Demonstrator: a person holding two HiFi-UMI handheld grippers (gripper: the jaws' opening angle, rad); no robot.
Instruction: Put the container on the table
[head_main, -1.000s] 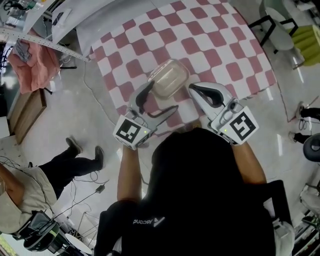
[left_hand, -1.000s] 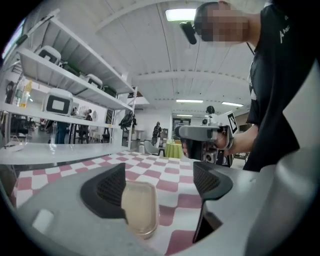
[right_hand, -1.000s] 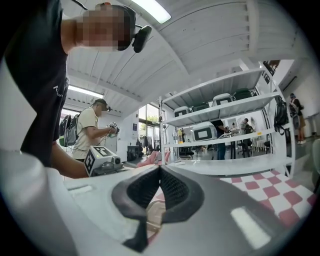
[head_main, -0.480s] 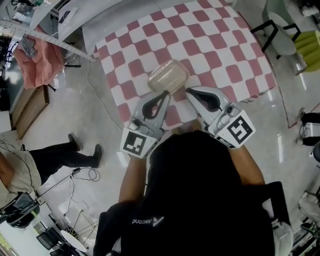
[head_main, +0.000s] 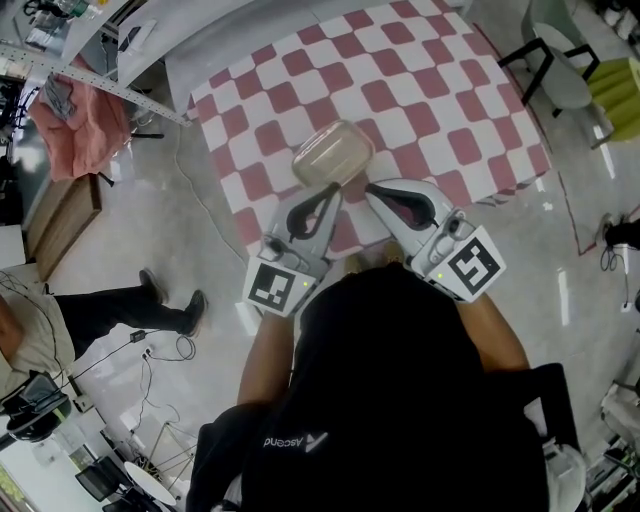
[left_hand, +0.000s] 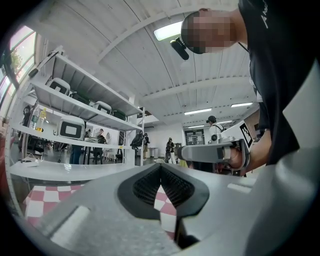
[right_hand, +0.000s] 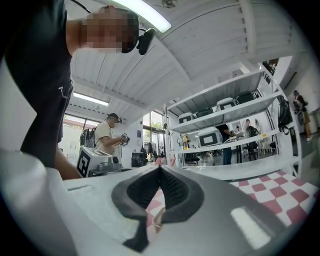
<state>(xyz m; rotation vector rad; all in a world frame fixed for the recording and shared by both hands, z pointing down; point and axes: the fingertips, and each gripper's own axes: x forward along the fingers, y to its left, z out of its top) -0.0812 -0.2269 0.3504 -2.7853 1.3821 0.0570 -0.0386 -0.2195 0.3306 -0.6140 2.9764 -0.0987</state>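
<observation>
- Sitting on the checked table (head_main: 440, 90), the container (head_main: 333, 153) lies close to the edge nearest the person, flat, with its lid up.
- Its long axis runs roughly across the person's front, tilted a little, with the right end farther away.
- Both claws lie on the person's side of it and point level toward it. The container is straight ahead of the two tips and between their lines.
- The left gripper (head_main: 331, 189) ends just beside the middle of the container's near edge. The right gripper (head_main: 369, 188) ends just off its near right corner. The left one looks slightly nearer, but the head view does not show whether either tip touches the wall.
- Left claw: the pads are pressed together at the tips and grip nothing. Only the checked cloth shows through the gap behind them.
- Right claw: the pads also meet at the tips, with nothing pinched. Cloth and a pale sliver, too small to name, show below the gap.
- Judgement: the container already rests on the table and neither claw holds it, so the placing looks done.
- Any coming move is probably a pull back toward the person. The closed tips need to stay clear of the near edge so they do not nudge the container along the cloth.
</observation>
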